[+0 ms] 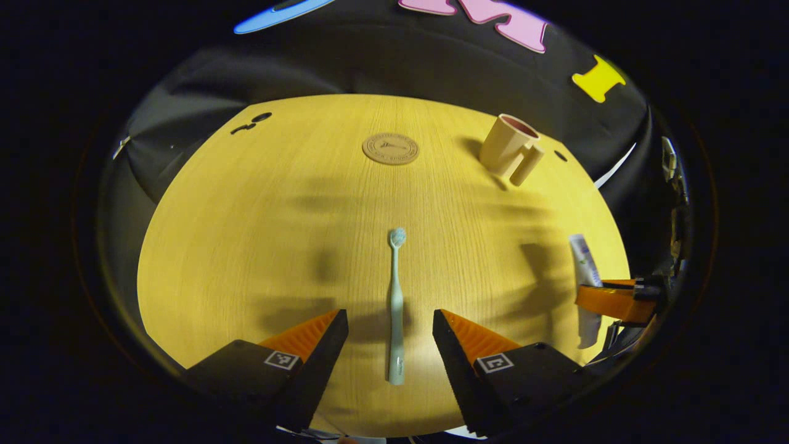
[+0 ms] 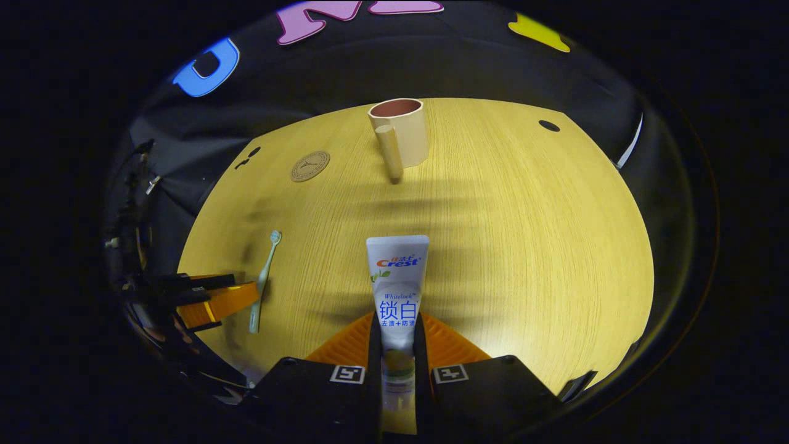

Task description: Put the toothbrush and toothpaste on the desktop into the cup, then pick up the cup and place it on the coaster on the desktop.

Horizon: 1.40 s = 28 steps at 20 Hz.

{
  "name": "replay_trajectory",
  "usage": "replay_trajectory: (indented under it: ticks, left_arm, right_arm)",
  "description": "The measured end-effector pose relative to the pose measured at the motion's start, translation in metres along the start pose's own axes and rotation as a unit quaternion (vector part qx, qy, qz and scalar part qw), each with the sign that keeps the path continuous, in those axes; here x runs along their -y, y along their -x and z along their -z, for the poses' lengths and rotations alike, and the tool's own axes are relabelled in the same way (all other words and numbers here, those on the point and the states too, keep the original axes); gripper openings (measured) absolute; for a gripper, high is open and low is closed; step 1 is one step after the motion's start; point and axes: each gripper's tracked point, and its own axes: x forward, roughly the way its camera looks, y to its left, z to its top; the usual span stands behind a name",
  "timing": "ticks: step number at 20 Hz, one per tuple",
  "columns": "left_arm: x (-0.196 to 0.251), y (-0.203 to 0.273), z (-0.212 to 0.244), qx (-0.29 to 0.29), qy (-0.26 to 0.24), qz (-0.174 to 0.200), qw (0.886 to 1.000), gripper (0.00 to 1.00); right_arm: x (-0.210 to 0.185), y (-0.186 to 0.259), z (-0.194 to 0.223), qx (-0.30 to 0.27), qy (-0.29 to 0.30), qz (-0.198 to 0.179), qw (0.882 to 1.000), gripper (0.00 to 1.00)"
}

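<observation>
A round yellow wooden desktop (image 1: 246, 246) is seen before black cloth, with the cup (image 2: 400, 132) standing upright and the coaster (image 1: 390, 148) lying apart from it. The left gripper (image 1: 390, 336) is held wide open astride the pale toothbrush (image 1: 396, 308), which lies flat, untouched. The white toothpaste (image 2: 397, 290) tube is clamped between the fingers of the right gripper (image 2: 397, 351).

Left gripper (image 1: 390, 336): jaws spread wide, low over the surface, fingers clear of contact on either side. Right gripper (image 2: 394, 345): jaws drawn close, both fingers pressing the flanks of the white plastic toothpaste tube (image 2: 397, 290).
</observation>
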Motion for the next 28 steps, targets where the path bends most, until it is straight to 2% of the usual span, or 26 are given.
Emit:
replay_trajectory:
  ticks: [5,6,7,9,12,13,15,17,23,28]
  left_arm:
    - [0.003,-0.017,0.011,-0.053,-0.014,-0.017,0.998,0.72]
    - [0.001,-0.017,0.01,-0.058,-0.02,-0.029,0.998,0.78]
    - [-0.001,-0.023,0.011,-0.06,-0.028,-0.033,0.997,0.69]
    - [-0.002,-0.019,0.013,-0.079,-0.043,-0.039,0.995,0.61]
    - [0.001,-0.021,0.014,-0.104,-0.036,-0.041,0.993,0.54]
    - [0.003,-0.019,0.014,-0.111,-0.036,-0.041,0.992,0.38]
    - [0.006,-0.02,0.016,-0.125,-0.045,-0.036,0.991,0.33]
    - [0.008,-0.019,0.017,-0.133,-0.052,-0.031,0.989,0.19]
    - [0.007,-0.019,0.013,-0.102,-0.044,-0.023,0.994,0.07]
    - [0.004,-0.013,0.013,-0.071,-0.027,-0.027,0.997,0.06]
  right_arm:
    - [0.01,0.002,0.01,-0.005,-0.004,0.001,1.0,0.25]
    - [0.012,0.002,0.011,-0.006,-0.009,0.001,1.0,0.25]
    - [0.013,0.001,0.013,-0.006,-0.013,0.001,1.0,0.25]
    - [0.016,0.001,0.016,-0.009,-0.018,0.001,1.0,0.25]
    - [0.019,-0.001,0.019,-0.011,-0.021,0.0,1.0,0.25]
    - [0.018,0.0,0.02,-0.012,-0.021,-0.002,1.0,0.25]
    - [0.018,0.001,0.018,-0.009,-0.019,-0.003,1.0,0.25]
    - [0.017,0.002,0.019,-0.008,-0.018,-0.005,1.0,0.25]
    - [0.012,0.01,0.015,-0.001,-0.01,-0.009,1.0,0.25]
    - [0.014,0.019,-0.005,0.016,-0.006,-0.006,1.0,0.25]
